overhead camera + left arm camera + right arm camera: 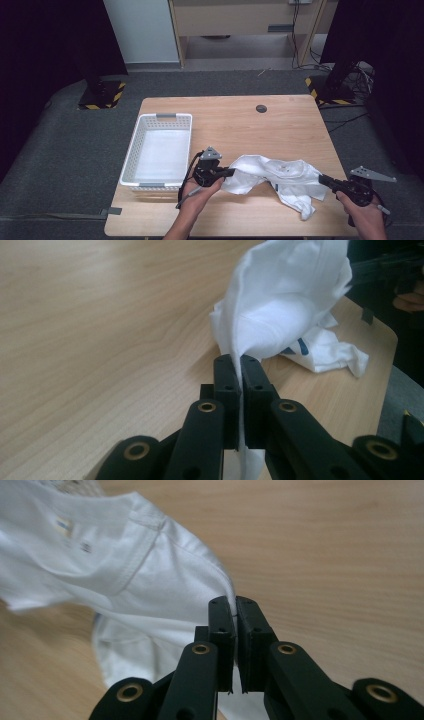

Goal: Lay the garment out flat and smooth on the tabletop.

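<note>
Soft, light white shirt sags between left gripper and right gripper, both clenched on its edges, probably hems

So that's one white t-shirt on the one wooden counter, around 5 o'clock. One white plastic basket sits at 8 o'clock. Two tongs: left tongs and right tongs, plus one dark grommet at 12.

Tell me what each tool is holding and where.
Both hold the white shirt: left tool clamps its left edge, right tool its right edge.
</note>
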A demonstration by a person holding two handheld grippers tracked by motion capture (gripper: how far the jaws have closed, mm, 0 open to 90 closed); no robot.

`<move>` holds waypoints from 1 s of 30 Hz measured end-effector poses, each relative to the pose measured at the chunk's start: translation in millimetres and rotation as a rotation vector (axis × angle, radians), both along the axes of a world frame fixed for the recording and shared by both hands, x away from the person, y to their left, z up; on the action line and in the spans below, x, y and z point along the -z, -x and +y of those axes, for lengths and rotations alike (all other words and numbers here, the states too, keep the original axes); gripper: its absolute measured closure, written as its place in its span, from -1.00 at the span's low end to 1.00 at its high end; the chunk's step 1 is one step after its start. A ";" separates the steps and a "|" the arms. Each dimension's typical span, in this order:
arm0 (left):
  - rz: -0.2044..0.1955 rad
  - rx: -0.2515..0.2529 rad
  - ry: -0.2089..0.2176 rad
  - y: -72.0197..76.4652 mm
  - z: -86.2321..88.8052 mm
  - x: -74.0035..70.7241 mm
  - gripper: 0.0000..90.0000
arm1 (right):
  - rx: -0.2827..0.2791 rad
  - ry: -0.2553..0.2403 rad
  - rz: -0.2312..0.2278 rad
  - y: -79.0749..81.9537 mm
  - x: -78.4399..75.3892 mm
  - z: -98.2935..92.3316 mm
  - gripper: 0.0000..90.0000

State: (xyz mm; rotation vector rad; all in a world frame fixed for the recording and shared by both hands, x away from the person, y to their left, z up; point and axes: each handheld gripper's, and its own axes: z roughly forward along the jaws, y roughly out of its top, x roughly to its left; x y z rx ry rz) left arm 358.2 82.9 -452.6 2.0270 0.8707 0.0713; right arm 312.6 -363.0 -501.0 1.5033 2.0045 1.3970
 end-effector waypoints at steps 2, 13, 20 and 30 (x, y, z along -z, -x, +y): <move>0.036 0.008 -0.032 -2.6 -2.4 11.3 0.96 | 0.022 0.052 0.042 -6.8 11.2 -0.1 0.92; 0.109 -0.022 -0.096 -13.5 -1.8 46.7 0.51 | 0.096 0.085 -0.002 -8.9 22.6 0.7 0.20; 0.102 -0.002 -0.080 -14.6 -11.9 60.0 -0.08 | 0.041 0.083 -0.047 0.2 19.7 -3.2 -0.10; 0.091 0.066 -0.111 -6.1 -22.5 65.5 0.83 | -0.046 0.197 -0.013 -5.1 29.7 18.5 0.53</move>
